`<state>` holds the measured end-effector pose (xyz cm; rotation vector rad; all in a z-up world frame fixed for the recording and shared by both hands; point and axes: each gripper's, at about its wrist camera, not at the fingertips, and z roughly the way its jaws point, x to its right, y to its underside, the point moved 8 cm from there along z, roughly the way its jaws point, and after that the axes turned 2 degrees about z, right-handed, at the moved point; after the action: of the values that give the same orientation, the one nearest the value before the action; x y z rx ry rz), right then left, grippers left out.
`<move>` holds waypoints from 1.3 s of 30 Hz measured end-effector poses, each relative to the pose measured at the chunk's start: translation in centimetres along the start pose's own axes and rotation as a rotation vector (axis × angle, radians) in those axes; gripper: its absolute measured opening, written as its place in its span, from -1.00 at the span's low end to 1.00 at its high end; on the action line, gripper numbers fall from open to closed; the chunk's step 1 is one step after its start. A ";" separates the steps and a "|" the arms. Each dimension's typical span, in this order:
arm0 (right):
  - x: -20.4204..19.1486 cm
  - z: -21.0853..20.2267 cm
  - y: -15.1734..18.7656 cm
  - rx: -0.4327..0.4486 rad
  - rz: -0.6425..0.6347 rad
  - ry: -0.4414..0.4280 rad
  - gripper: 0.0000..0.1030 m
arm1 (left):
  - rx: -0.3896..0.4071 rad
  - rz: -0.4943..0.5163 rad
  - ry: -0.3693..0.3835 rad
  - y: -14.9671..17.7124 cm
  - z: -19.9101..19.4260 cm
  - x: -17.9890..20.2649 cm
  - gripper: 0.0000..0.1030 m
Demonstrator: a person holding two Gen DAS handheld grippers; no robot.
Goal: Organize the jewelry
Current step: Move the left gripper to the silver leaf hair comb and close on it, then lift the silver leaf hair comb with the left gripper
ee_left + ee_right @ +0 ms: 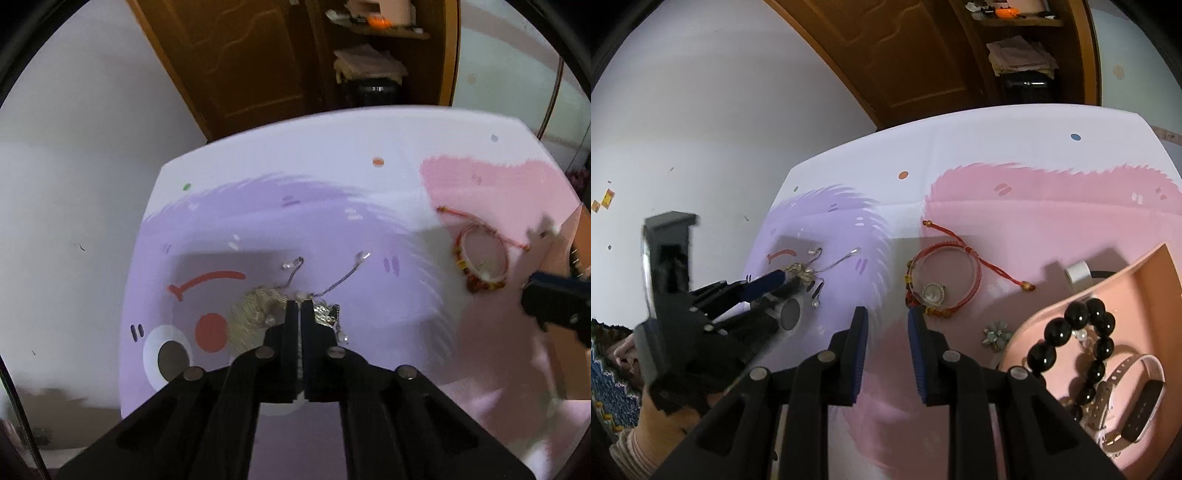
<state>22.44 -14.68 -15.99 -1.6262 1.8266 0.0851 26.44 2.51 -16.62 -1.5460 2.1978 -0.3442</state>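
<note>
Left of the red bracelet (pixel 943 280), my left claw (pixel 299 306) grips the necklace (pixel 258 310); my right claw (pixel 886 321) hangs open, empty.

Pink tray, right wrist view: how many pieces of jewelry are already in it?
2. A black bead bracelet lies toward the pink tray's left side, and a white-strapped watch sits below and right of it. Smaller pieces underneath may be hidden.

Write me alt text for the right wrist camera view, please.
The right gripper hangs open above a pink and lilac cloth, while the left gripper is shut on a gold and silver earring cluster. A pink tray holds a black bead bracelet.
</note>
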 end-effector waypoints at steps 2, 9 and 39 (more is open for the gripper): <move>-0.3 -0.3 0.2 0.006 -0.011 -0.001 -0.57 | 0.018 -0.029 0.017 0.1 -1.3 -0.5 -0.98; -1.1 -1.9 1.1 0.030 -0.053 0.003 -0.57 | 0.021 -0.071 0.082 0.6 -2.7 -1.8 -0.98; -7.3 2.4 1.9 -0.038 -0.098 -0.098 -0.57 | -0.013 -0.210 0.140 5.0 0.9 -7.0 -0.12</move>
<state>21.69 -6.94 -14.78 -1.7053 1.6780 0.1545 24.75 10.85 -18.15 -1.8154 2.1467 -0.5180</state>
